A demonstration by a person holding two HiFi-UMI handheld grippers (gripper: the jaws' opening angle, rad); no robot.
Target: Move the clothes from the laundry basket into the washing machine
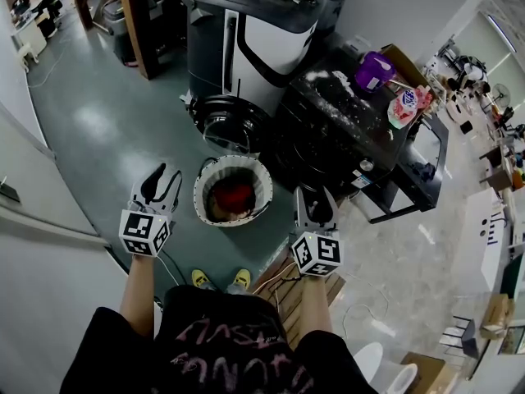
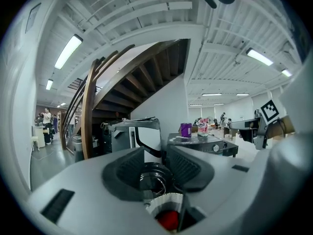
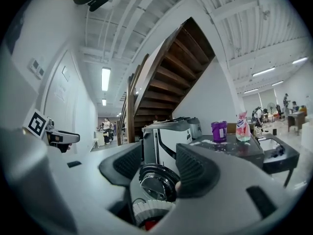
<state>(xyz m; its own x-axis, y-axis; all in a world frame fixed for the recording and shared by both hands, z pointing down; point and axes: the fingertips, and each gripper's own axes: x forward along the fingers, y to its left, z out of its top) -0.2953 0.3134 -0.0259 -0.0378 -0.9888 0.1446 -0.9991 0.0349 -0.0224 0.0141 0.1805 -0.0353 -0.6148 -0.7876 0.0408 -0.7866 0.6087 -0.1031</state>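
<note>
Zero items moved, by the look of it. The washing machine [image 1: 254, 39] stands far centre, its round door [image 1: 232, 124] open. The laundry basket [image 1: 261, 183] sits on the floor just near of the door, with red clothes [image 1: 232, 195] inside. The left gripper [image 1: 164, 175] and right gripper [image 1: 315, 194] flank the basket, jaws apart, holding nothing. Whole transfer left; first grab not yet made.
</note>
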